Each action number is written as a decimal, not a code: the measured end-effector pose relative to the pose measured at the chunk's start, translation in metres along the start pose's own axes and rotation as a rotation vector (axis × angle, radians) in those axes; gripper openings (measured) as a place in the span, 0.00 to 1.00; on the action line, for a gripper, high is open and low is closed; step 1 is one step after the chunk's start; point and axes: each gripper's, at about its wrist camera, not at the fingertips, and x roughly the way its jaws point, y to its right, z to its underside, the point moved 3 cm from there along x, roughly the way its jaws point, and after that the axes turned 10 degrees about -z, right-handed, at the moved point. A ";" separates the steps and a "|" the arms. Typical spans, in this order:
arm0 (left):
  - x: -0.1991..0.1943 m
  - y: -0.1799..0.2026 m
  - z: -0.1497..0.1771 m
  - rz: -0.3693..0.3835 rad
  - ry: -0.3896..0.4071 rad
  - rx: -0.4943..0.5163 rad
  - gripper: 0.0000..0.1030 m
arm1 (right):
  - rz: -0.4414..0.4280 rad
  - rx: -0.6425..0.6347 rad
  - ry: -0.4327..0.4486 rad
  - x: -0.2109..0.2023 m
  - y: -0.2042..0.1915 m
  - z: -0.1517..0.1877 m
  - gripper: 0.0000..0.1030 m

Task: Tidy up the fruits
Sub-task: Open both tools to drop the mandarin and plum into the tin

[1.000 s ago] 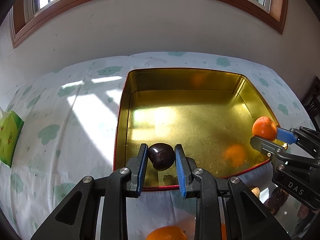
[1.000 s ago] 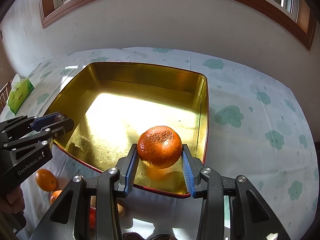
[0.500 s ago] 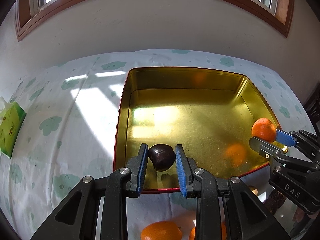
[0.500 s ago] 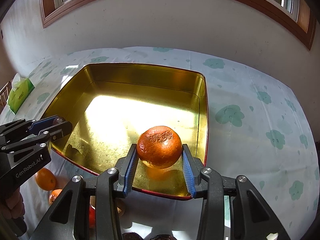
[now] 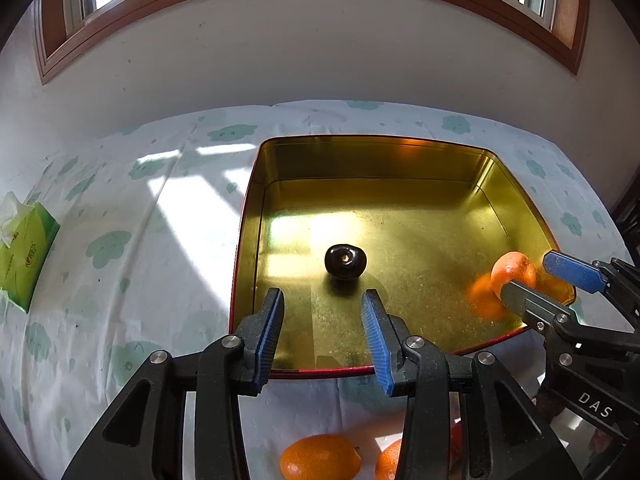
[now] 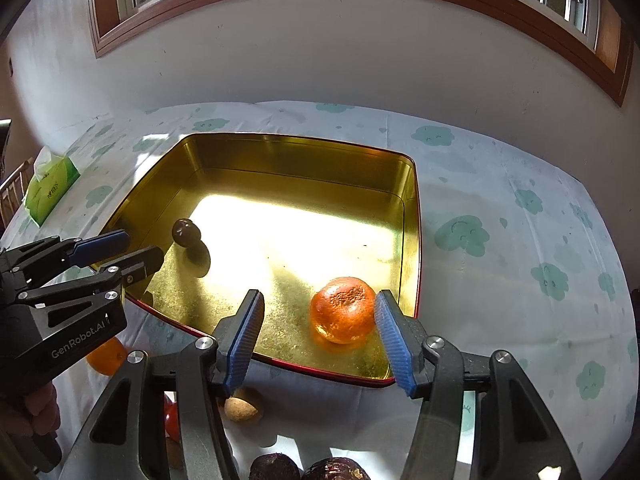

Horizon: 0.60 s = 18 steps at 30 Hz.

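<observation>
A gold tin tray (image 5: 384,160) with a red rim stands on the clouded tablecloth; it also shows in the right wrist view (image 6: 304,152). A dark round fruit (image 5: 345,261) lies on the tray floor just beyond my open, empty left gripper (image 5: 323,334); it also shows in the right wrist view (image 6: 186,233). An orange tangerine (image 6: 344,310) rests in the tray's near right corner, between the fingers of my open right gripper (image 6: 320,334), close to the right finger. In the left wrist view the tangerine (image 5: 514,274) looks blurred beside the right gripper (image 5: 548,284).
A green tissue pack (image 5: 26,256) lies at the table's left edge. Loose fruit lies in front of the tray: oranges (image 5: 320,462), a brown nut-like fruit (image 6: 240,408), a red fruit (image 6: 172,420) and dark fruits (image 6: 276,467). A white wall runs behind the table.
Both grippers opened and drew back. The dark fruit left the left gripper and the tangerine left the right gripper; both now rest on the tray floor.
</observation>
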 end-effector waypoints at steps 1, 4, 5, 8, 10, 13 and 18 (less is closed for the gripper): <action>-0.002 0.000 0.001 -0.001 0.005 0.000 0.41 | -0.001 0.000 0.005 -0.002 0.000 0.000 0.53; -0.010 0.002 0.002 -0.002 0.014 0.006 0.41 | -0.005 0.003 0.019 -0.010 -0.001 0.001 0.53; -0.013 0.002 0.002 0.000 0.020 0.008 0.41 | -0.008 0.003 0.025 -0.013 -0.001 0.001 0.53; -0.024 0.002 0.003 -0.004 0.039 0.008 0.41 | -0.007 0.001 0.045 -0.023 -0.002 0.001 0.53; -0.031 0.002 0.004 0.001 0.051 0.006 0.41 | -0.011 0.005 0.060 -0.031 -0.002 0.002 0.53; -0.041 0.001 0.007 -0.002 0.066 0.006 0.41 | -0.015 0.007 0.077 -0.041 -0.003 0.005 0.53; -0.057 -0.001 0.018 -0.006 0.084 0.007 0.41 | -0.008 0.010 0.090 -0.054 -0.004 0.015 0.53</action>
